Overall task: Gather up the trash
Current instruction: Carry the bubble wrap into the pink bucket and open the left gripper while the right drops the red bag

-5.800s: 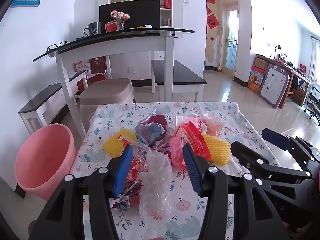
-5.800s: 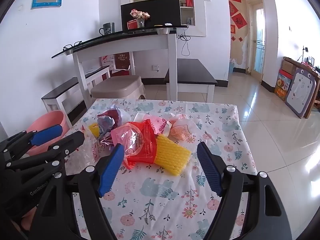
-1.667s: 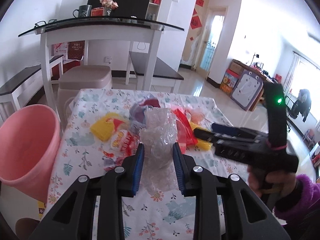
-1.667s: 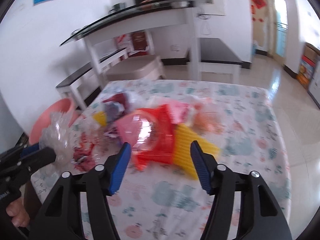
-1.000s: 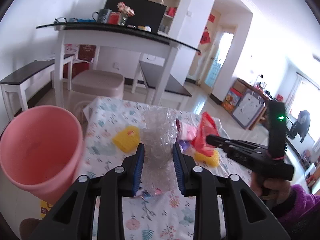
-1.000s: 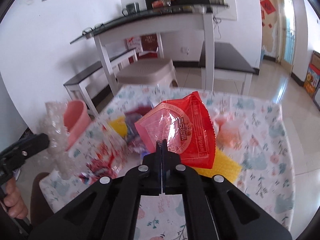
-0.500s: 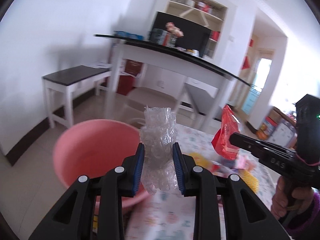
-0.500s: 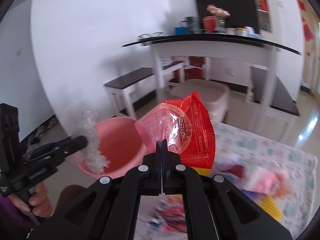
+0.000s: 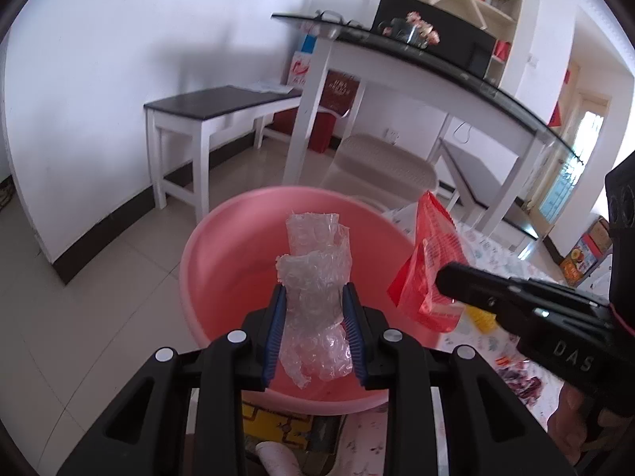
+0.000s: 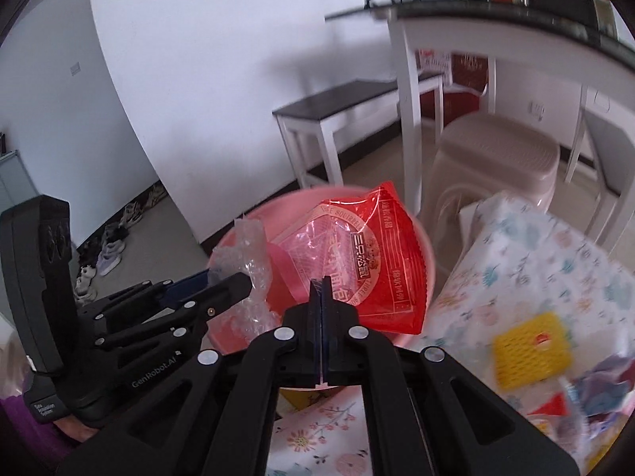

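Observation:
A pink plastic basin (image 9: 222,261) (image 10: 426,254) stands on the floor beside the table. My left gripper (image 9: 313,297) (image 10: 230,277) is shut on a crumpled piece of clear bubble wrap (image 9: 313,273) (image 10: 250,250) and holds it over the basin's mouth. My right gripper (image 10: 320,283) (image 9: 444,273) is shut on a red snack wrapper (image 10: 357,261) (image 9: 430,261), which hangs above the basin's right rim. More trash lies on the floral tablecloth (image 10: 528,261): a yellow foam net (image 10: 530,341) and crumpled wrappers (image 10: 595,392).
A beige plastic stool (image 10: 496,158) stands just behind the basin. A white desk with a dark glass top (image 9: 416,63) and a low dark bench (image 9: 222,103) line the wall. Shoes (image 10: 107,250) lie on the tiled floor at the left.
Both grippers have swung left from the table to over the pink basin and tilted down, each still holding its piece; the basin now fills the middle of both views.

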Action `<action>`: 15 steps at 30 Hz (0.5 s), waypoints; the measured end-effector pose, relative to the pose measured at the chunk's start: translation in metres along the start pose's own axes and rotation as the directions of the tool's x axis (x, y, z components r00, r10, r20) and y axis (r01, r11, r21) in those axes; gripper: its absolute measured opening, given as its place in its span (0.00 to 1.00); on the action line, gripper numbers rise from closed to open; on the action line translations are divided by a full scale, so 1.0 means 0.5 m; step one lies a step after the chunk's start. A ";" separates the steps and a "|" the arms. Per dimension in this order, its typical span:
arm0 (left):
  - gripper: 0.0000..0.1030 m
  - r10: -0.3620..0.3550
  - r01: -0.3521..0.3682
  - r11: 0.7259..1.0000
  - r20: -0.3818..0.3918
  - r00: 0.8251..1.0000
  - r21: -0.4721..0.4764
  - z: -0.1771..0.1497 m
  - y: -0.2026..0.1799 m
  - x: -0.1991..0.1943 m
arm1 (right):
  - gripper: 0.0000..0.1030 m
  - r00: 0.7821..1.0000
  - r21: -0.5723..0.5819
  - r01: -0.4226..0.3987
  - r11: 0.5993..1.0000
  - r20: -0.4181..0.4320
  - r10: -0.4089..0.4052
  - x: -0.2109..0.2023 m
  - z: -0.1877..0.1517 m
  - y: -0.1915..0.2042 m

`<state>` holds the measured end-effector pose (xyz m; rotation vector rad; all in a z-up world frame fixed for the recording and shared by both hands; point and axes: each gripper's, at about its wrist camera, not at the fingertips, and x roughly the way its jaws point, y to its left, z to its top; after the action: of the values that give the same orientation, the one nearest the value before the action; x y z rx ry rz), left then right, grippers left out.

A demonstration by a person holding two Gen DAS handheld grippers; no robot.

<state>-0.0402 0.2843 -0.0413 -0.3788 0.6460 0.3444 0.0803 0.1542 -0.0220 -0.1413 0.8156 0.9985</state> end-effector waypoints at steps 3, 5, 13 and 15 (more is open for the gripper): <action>0.28 0.015 -0.015 1.000 -0.022 1.000 0.011 -0.009 0.006 0.014 | 0.01 0.999 0.015 0.001 1.000 -0.034 0.000 0.028 -0.010 -0.005; 0.29 0.022 -0.022 1.000 -0.030 0.999 0.013 -0.016 0.005 0.019 | 0.01 0.999 0.016 0.002 1.000 -0.051 -0.001 0.037 -0.015 -0.006; 0.41 0.027 -0.028 0.999 -0.048 0.998 -0.019 -0.027 0.010 0.024 | 0.03 0.995 0.015 0.001 1.000 -0.104 0.001 0.043 -0.024 -0.003; 0.42 0.022 -0.024 0.999 -0.049 0.999 -0.027 -0.023 0.011 0.024 | 0.15 0.994 0.015 -0.002 1.000 -0.107 0.004 0.044 -0.026 -0.004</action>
<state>-0.0394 0.2865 -0.0586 -0.4075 0.6942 0.3672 0.0810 0.1623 -0.0463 -0.1818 0.9213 0.9942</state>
